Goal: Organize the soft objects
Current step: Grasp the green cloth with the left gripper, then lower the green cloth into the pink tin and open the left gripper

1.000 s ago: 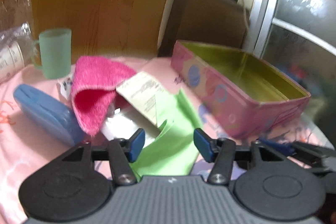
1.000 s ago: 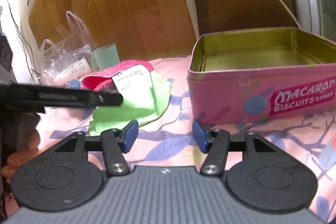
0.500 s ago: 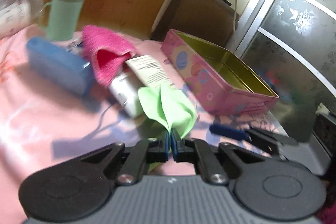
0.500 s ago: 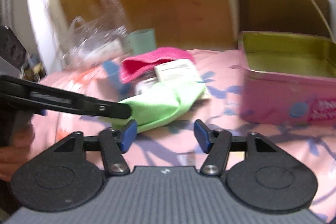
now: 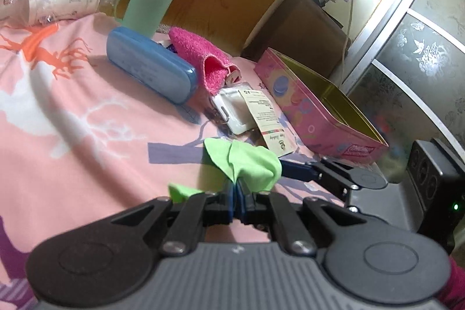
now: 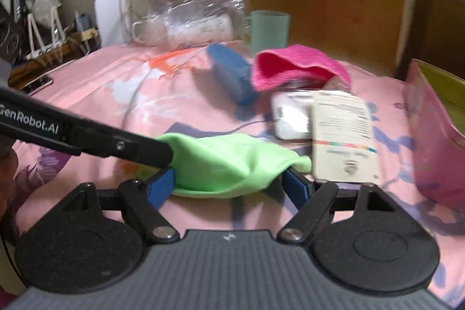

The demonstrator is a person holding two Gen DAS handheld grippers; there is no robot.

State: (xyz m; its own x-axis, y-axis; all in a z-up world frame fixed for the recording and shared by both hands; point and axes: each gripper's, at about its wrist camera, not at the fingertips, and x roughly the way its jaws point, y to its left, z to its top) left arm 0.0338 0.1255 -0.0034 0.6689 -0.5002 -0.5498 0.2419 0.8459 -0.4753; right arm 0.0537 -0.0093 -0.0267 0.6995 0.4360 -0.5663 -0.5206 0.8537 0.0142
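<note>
Left gripper [image 5: 237,195] fingers clamp the crumpled green cloth [image 6: 229,161]; it spans lower centre of frame, between the right gripper [image 6: 229,186]'s widening fingers.

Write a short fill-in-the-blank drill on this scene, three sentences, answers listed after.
1. The left gripper is shut on the ____ cloth.
2. The open tin is ____ on the outside.
3. The mint cup stands just behind the ____ case.

Missing words: green; pink; blue
</note>
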